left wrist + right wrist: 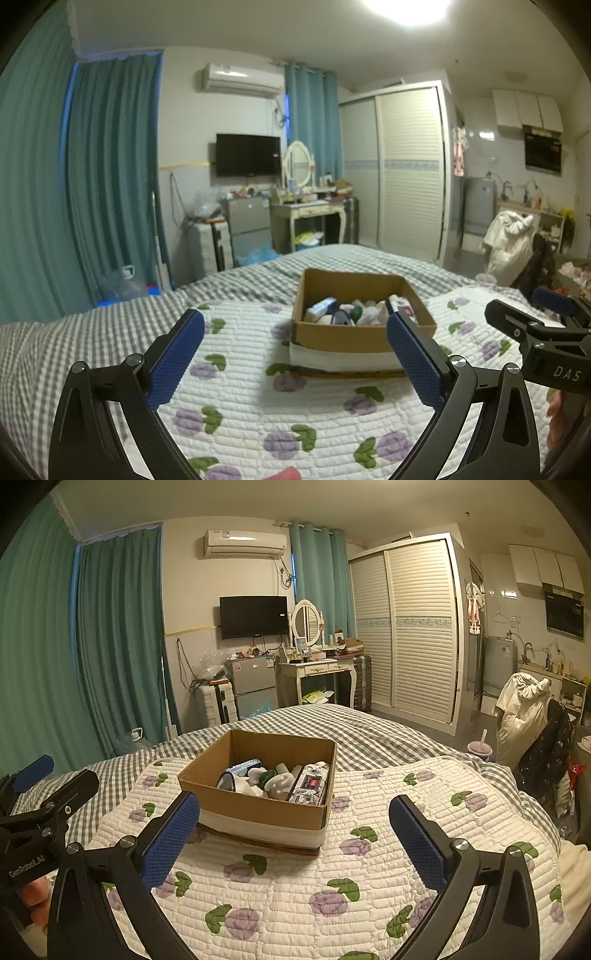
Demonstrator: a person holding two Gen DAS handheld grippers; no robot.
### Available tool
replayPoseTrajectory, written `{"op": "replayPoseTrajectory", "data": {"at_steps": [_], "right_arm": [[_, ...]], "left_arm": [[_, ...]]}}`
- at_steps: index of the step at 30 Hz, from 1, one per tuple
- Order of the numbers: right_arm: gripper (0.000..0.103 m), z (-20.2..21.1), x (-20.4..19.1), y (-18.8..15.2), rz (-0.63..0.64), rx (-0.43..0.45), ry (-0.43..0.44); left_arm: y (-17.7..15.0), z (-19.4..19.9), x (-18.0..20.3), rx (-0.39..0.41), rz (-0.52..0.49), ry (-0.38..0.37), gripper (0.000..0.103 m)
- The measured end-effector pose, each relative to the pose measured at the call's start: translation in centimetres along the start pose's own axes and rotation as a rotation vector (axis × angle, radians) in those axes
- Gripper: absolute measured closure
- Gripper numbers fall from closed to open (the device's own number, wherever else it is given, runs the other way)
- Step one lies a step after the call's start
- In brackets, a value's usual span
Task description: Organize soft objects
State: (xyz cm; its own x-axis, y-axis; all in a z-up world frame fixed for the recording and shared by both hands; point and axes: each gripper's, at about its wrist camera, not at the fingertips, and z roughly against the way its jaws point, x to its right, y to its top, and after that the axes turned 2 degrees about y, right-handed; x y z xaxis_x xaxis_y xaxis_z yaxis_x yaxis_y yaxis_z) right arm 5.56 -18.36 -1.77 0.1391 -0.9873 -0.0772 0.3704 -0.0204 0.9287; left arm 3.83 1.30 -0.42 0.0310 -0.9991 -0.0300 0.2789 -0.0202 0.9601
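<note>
An open cardboard box (325, 334) stands on a white quilt with purple flowers (240, 387) on the bed. It holds several small soft items, white, green and blue, and a patterned pack with a red label (310, 783). The box also shows in the right wrist view (255, 810). My left gripper (295, 332) is open and empty, held just short of the box. My right gripper (293, 814) is open and empty, in front of the box and a little to its right. Each gripper shows at the edge of the other's view.
A grey checked sheet (369, 734) covers the bed beyond the quilt (295, 886). Past the bed stand a small fridge (255, 685), a dressing table with mirror (317, 668), a suitcase, teal curtains and a louvred wardrobe (413, 627). A chair with clothes (524, 716) is at the right.
</note>
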Motion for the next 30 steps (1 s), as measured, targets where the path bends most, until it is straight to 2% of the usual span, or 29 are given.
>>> {"op": "replayPoseTrajectory", "data": {"at_steps": [30], "right_arm": [[0.0,0.05,-0.4,-0.26,0.002,-0.009,-0.005]], "left_arm": [[-0.42,0.06,-0.06,-0.002,0.011,-0.009,0.002]]}}
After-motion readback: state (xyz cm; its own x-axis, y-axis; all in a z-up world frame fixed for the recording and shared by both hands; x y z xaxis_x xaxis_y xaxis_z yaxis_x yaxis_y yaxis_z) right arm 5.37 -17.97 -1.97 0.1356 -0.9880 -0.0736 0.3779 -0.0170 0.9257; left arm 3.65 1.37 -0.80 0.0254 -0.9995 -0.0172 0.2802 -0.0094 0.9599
